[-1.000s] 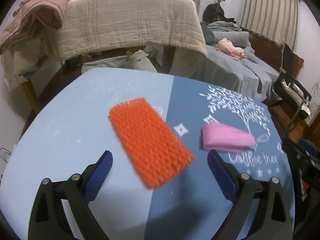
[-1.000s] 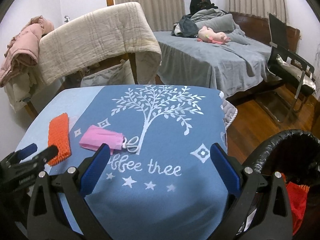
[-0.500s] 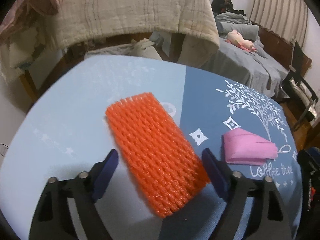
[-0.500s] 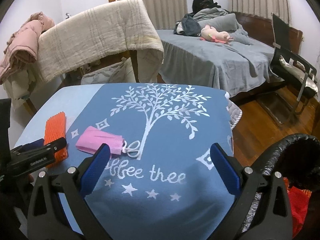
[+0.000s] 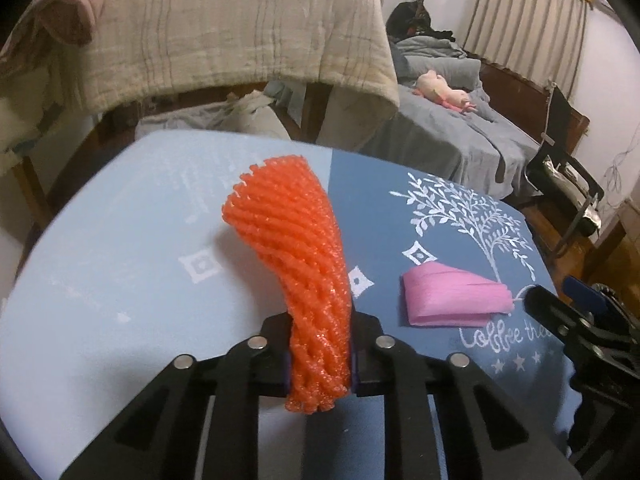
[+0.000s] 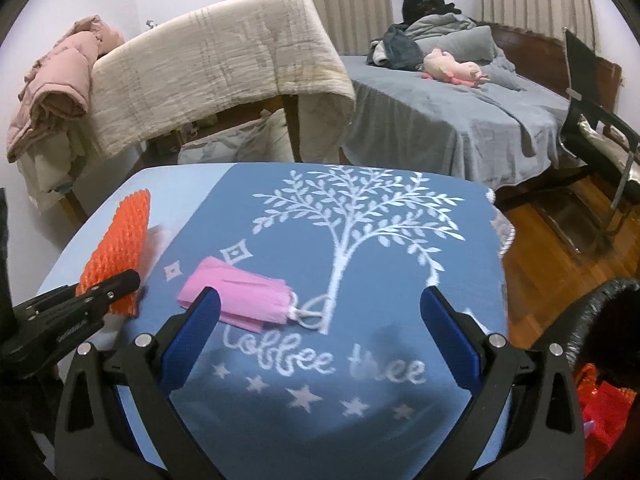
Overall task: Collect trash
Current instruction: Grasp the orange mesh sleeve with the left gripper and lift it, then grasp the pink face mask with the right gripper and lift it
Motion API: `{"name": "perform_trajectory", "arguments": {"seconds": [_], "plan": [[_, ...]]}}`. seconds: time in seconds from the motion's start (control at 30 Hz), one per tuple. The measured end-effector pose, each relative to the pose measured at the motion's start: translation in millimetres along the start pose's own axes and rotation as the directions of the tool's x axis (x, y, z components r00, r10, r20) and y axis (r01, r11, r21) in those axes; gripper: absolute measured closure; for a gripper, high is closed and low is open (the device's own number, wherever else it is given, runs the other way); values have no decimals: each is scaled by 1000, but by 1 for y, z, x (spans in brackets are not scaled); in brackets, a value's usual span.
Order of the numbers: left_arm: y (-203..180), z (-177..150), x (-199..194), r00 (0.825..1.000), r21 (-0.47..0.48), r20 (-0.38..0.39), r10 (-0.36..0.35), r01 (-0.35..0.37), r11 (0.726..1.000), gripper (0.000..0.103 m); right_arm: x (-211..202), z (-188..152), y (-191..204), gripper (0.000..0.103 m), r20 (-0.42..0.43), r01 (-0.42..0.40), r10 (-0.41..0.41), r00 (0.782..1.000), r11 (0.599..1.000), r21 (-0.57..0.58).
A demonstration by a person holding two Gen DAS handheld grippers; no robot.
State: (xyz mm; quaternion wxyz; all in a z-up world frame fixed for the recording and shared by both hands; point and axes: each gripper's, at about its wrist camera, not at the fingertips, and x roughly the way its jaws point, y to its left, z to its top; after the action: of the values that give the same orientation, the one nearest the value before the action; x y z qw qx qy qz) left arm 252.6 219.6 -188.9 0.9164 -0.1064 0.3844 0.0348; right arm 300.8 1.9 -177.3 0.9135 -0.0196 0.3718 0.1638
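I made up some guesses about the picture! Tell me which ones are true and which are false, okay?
1. The left gripper is squeezing the orange foam net. True.
2. The right gripper is holding the pink face mask. False: its jaws are wide open and the mask lies on the tablecloth.
3. The tablecloth has a white tree on it. True.
4. The pink plush toy is on the table. False: it lies on the bed behind.
5. The mask is green. False: it is pink.
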Motion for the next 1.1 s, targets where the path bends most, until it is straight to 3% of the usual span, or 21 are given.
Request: {"name": "perform_trajectory", "arguments": {"seconds": [0.2, 0.43, 0.47, 0.53, 0.6, 0.67, 0.83, 0.93, 1.1], "plan": [[16, 0, -11, 998, 22, 11, 69, -69, 997, 84, 17, 7, 20, 6, -18, -32, 32, 999, 999, -7], [29, -1, -16, 996, 30, 19, 93, -93, 995, 84, 43, 7, 37, 7, -90, -44, 42, 995, 999, -16], [29, -1, -17, 996, 31, 20, 92, -93, 995, 84, 45, 7, 39, 10, -102, -40, 37, 994, 999, -21], [30, -1, -17, 996, 28, 22, 91, -92, 995, 84, 51, 6, 43, 31, -133, -64, 59, 989, 998, -28], [32, 0, -18, 996, 20, 23, 91, -92, 996, 84, 53, 5, 45, 33, -142, -68, 63, 988, 997, -31], [33, 0, -19, 995, 15, 24, 92, -92, 996, 84, 53, 5, 47, 42, -142, -77, 72, 987, 996, -33], [30, -1, -26, 996, 18, 37, 85, -85, 996, 84, 50, 4, 46, 78, -155, -110, 105, 982, 994, -25], [25, 0, -32, 996, 22, 45, 75, -76, 997, 84, 41, 3, 45, 84, -150, -126, 122, 981, 992, -21], [10, 1, -48, 997, 45, 64, 52, -55, 997, 84, 13, 6, 41, 85, -98, -146, 145, 985, 989, -2]]}}
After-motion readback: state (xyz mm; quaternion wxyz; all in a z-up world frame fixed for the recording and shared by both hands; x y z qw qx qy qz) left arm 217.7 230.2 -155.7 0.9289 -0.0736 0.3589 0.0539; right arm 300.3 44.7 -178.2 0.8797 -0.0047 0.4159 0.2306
